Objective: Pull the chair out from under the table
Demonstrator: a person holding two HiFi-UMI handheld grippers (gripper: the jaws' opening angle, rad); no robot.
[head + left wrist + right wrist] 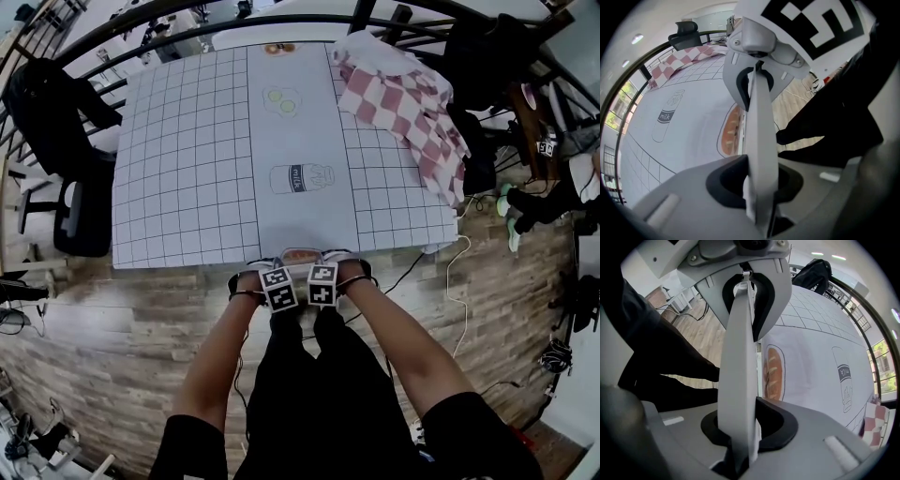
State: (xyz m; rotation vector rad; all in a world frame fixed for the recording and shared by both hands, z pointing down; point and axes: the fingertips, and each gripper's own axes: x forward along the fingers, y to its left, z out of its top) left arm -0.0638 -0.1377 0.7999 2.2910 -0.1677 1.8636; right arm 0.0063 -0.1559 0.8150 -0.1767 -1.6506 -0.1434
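White grid-printed worktop point(187, 187); left gripper point(278, 284) and right gripper point(322, 280) hang side by side at its near edge, jaws pinched narrow, almost together; the chair seems hidden beneath that edge

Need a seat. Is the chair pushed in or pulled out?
Pushed in: only the chair back shows, at the table's near edge, with left tool and right tool clamped on it.

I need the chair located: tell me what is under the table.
Nothing beneath the table shows. Its gridded top hides everything under it, so no chair can be seen; only wooden floor appears around it.
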